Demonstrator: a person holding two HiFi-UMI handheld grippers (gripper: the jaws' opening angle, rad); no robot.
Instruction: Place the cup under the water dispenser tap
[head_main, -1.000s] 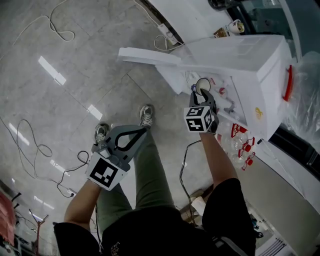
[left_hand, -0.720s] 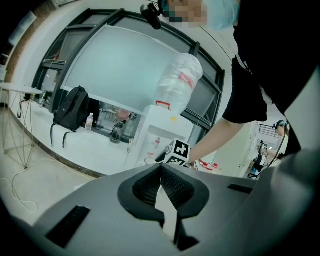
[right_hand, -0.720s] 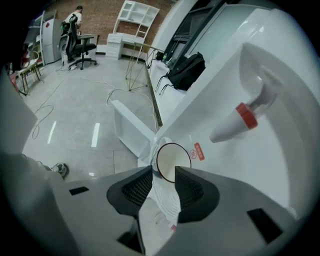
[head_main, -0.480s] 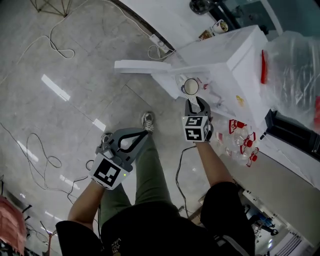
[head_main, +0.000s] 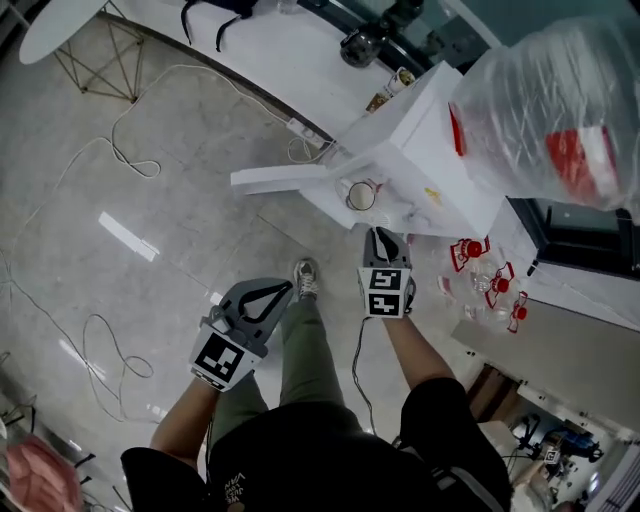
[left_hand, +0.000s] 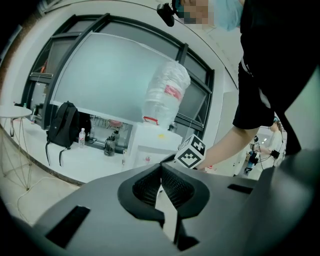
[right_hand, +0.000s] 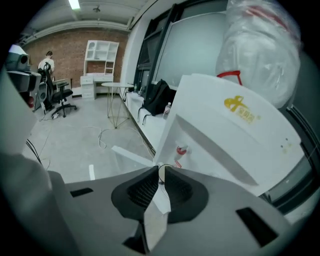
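A white cup (head_main: 360, 196) stands in the recess of the white water dispenser (head_main: 430, 130), below its taps. My right gripper (head_main: 380, 233) hangs a short way back from the cup, pointing down at it. Its jaws are closing, with only a narrow gap and nothing between them. In the right gripper view the cup's rim (right_hand: 163, 171) shows just past the fingertips, under a red tap (right_hand: 181, 150). My left gripper (head_main: 289, 287) hangs over the floor to the left, shut and empty, its tips meeting in the left gripper view (left_hand: 161, 165).
A large clear water bottle (head_main: 560, 110) sits on top of the dispenser. A white panel (head_main: 285, 180) juts out at the dispenser's left. Small red-capped bottles (head_main: 490, 285) lie on the floor to the right. Cables (head_main: 130, 140) snake across the floor.
The right gripper let go of the cup, drew back from the dispenser and rose; its jaws opened, then narrowed. The left gripper rose too. The cup stays under the taps.
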